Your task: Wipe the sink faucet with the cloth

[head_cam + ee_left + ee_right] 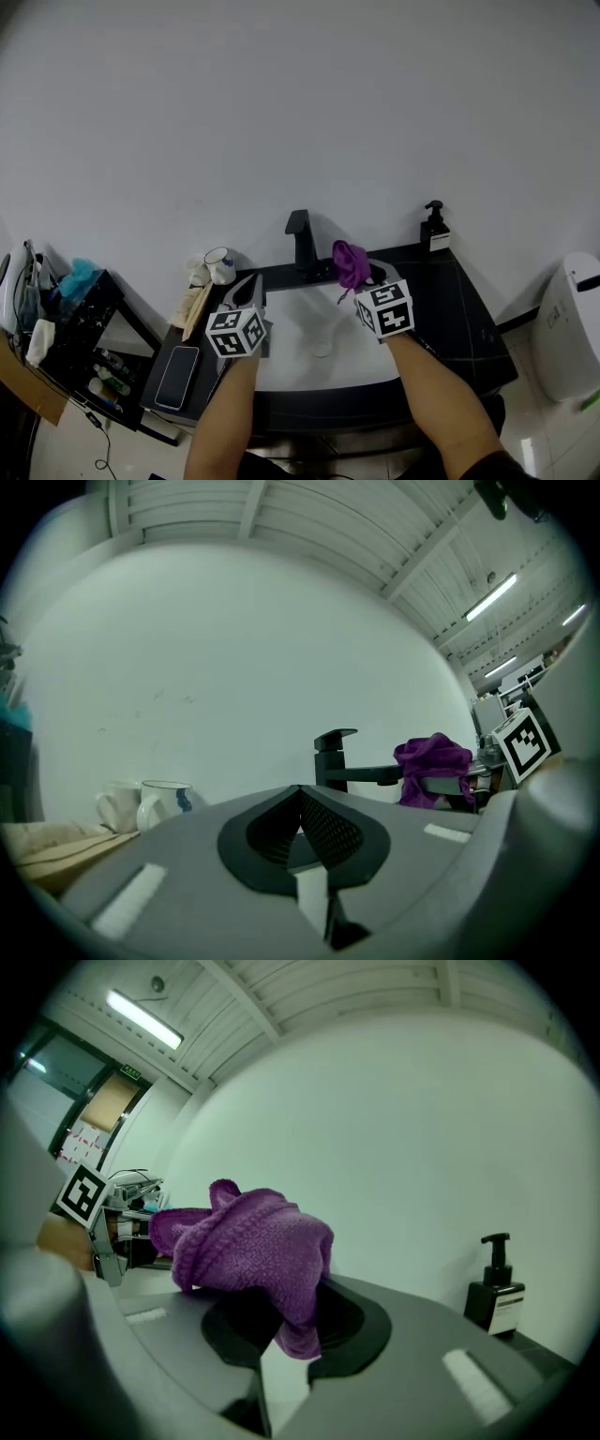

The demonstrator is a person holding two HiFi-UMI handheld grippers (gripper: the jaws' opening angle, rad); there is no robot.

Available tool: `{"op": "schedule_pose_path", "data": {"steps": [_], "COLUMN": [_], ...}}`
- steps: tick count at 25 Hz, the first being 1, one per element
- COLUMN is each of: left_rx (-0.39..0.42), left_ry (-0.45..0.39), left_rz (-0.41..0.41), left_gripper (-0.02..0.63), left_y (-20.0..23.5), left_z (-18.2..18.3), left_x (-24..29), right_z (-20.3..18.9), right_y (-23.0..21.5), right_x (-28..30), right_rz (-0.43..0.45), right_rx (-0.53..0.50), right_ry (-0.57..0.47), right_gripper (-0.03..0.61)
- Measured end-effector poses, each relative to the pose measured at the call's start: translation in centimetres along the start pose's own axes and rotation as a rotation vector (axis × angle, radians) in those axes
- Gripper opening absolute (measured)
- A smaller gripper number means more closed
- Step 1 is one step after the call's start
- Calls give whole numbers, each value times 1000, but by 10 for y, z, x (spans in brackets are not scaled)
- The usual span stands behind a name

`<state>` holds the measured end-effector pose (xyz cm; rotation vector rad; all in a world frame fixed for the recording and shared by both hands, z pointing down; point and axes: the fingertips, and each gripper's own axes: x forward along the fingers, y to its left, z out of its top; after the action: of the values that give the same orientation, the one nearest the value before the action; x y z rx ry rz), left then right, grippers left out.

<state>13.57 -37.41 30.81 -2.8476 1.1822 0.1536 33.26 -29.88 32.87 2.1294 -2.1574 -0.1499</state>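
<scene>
A black faucet (300, 236) stands at the back of the white sink (298, 361). My right gripper (363, 279) is shut on a bunched purple cloth (351, 262), held just right of the faucet. In the left gripper view the cloth (431, 761) sits at the end of the faucet's spout (361, 776); whether they touch I cannot tell. In the right gripper view the cloth (253, 1241) covers the jaw tips of my right gripper (298, 1309). My left gripper (250, 285) hovers over the sink's left edge. Seen in its own view, the left gripper (300, 795) is shut and holds nothing.
A black soap dispenser (434, 228) stands at the counter's back right corner. White mugs (217, 265) and a phone (177, 375) are on the dark counter at the left. A cluttered shelf (66, 319) lies further left, and a white bin (574, 319) stands at the right.
</scene>
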Motion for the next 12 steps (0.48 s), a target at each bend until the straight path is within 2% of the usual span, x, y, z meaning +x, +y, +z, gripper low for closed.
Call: {"op": "schedule_pose_path", "data": {"steps": [12], "left_rx": [26], "left_ry": [2], "left_rz": [-13], "left_gripper": [18], "left_y": [-6], "left_z": [1], "left_x": [0], "right_z": [-1], "right_y": [-1], "right_x": [-1], "right_rz": [-7], "right_rx": [-13], "right_ry": [1], "right_gripper": [66]}}
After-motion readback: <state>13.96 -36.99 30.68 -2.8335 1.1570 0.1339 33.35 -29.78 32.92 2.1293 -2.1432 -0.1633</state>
